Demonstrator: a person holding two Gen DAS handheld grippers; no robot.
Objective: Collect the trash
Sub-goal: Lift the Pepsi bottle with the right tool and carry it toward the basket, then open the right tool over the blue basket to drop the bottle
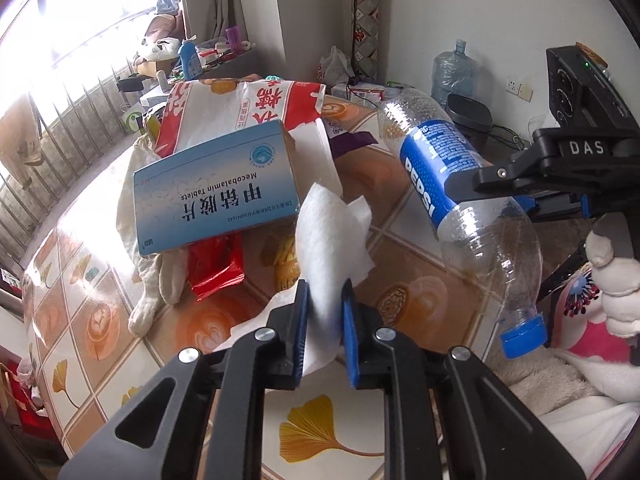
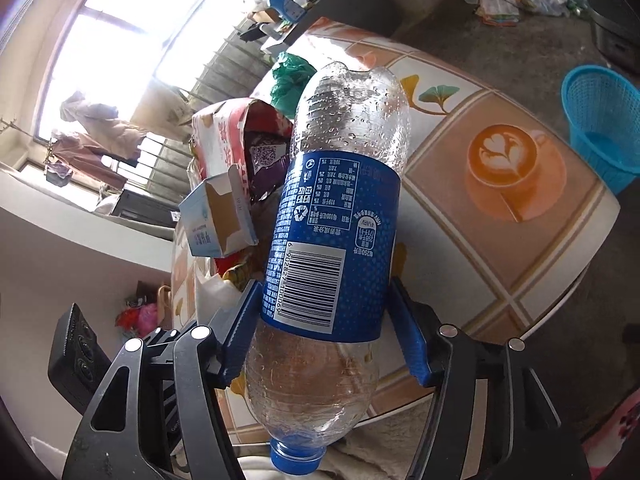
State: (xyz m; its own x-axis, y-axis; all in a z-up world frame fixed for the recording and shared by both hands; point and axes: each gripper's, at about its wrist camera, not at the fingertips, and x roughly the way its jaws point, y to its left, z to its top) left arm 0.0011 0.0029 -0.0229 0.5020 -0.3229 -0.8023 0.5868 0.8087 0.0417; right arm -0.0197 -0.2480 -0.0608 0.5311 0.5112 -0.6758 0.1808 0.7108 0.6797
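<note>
1. The left hand-held gripper (image 1: 325, 300) is pinching one sheet of white tissue (image 1: 328, 236) between its blue pads, lifted just above the counter (image 1: 104, 320).
2. The right hand-held gripper (image 2: 326, 332) is clamped on the labelled waist of one empty Pepsi bottle (image 2: 340, 240), which hangs tilted in the air, blue cap towards the near side.
3. Judging by this, two pieces of trash are in hand but not yet dropped anywhere; one blue basket (image 2: 604, 124) stands on the floor to the far right of the counter and looks like the place for them.
4. Still lying on the counter, in a heap to the far left: one blue medicine box (image 1: 216, 188) with an open end, one large red-and-white bag (image 1: 240, 108), one red foil wrapper (image 1: 216, 268), one purple packet (image 2: 266, 168), one green plastic bag (image 2: 290, 76).
5. A yellow wrapper (image 1: 286, 260) lies partly hidden behind the tissue; I cannot tell whether more lies under the heap.
6. So the collecting seems early: most of the heap remains.
</note>
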